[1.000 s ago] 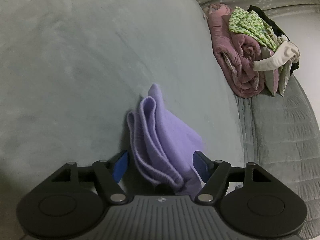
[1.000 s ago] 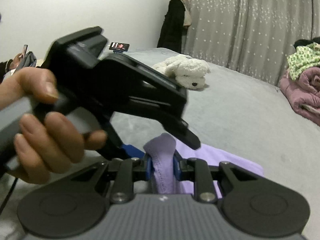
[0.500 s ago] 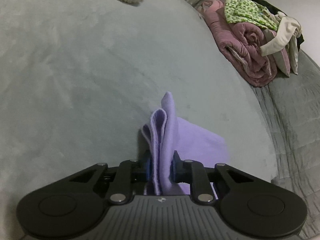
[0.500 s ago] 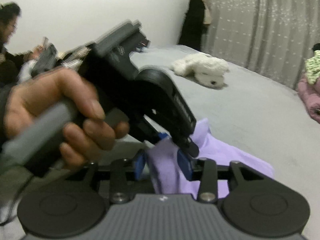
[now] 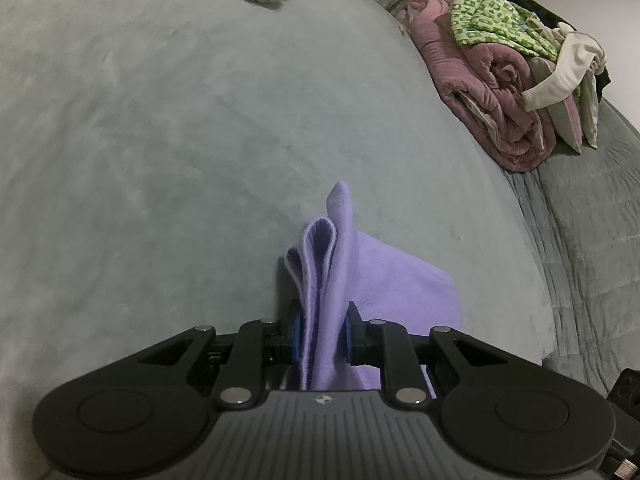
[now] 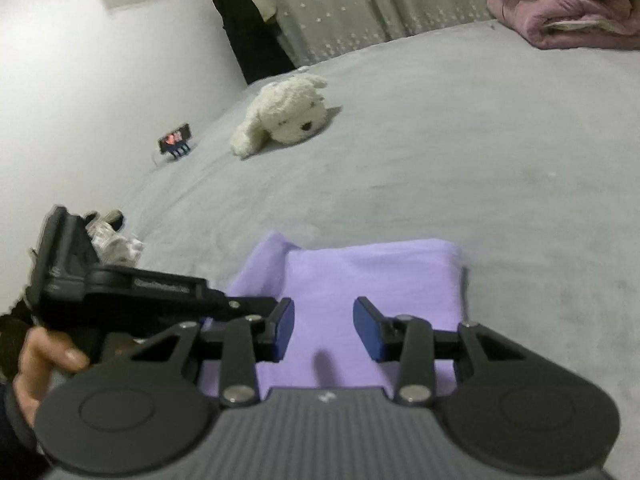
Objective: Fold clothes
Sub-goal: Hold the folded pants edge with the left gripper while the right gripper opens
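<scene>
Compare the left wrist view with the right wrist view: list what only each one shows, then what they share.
Only the left wrist view shows the left gripper pinching a bunched edge of the purple garment, and the green patterned cloth lying on the pile.

Only the right wrist view shows the right gripper with its blue pads apart above the garment lying flat, gripping nothing, the hand on the other tool, a small red-lit device and the curtain.

Both show the purple garment, the grey bed, the white plush dog and the pink quilt.

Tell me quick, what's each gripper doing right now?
Left gripper: closed on the bunched edge of the purple cloth.
Right gripper: open above the cloth, holding nothing.
</scene>
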`<state>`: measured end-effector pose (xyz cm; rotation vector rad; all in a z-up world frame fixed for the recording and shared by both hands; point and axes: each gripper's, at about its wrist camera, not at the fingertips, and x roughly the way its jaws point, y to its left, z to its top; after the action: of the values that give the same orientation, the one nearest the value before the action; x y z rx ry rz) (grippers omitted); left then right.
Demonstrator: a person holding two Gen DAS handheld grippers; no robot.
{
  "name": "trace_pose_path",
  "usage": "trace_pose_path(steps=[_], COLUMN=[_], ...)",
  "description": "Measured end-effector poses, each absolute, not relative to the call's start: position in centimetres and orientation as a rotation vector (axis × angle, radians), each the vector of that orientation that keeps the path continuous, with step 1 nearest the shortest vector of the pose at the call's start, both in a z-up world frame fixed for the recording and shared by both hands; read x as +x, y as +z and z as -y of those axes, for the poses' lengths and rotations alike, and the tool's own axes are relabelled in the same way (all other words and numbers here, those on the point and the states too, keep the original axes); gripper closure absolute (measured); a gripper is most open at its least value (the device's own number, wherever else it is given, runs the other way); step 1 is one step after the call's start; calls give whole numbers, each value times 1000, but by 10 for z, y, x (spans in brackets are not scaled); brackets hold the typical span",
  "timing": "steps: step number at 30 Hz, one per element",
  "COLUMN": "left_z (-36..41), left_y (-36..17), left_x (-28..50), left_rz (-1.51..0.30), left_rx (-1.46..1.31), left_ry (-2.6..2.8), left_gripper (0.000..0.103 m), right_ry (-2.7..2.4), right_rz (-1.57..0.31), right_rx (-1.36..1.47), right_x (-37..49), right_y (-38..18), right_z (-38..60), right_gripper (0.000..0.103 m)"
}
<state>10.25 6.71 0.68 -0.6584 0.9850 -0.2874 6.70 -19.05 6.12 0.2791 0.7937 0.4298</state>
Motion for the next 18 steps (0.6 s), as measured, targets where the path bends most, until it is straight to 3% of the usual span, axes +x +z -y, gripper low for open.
trace_pose_path(steps=[6, 9, 13, 18], left_z=[-63, -61, -60, -58], left_y=[8, 9, 11, 15], left_x=[101, 101, 100, 98], left_rz=[-978, -976, -975, -977], left_rx=[-603, -583, -569, -563], left_ry=[-283, -281, -279, -276], left_gripper=[85, 84, 84, 84], right_ry=[392, 346, 295, 254], right_rz=[-834, -812, -799, -765], right_rx=[149, 131, 171, 171], right_x=[73, 72, 79, 79], right_y=[37, 37, 32, 32], right_z=[172, 172, 181, 184], right_gripper=[69, 73, 87, 88])
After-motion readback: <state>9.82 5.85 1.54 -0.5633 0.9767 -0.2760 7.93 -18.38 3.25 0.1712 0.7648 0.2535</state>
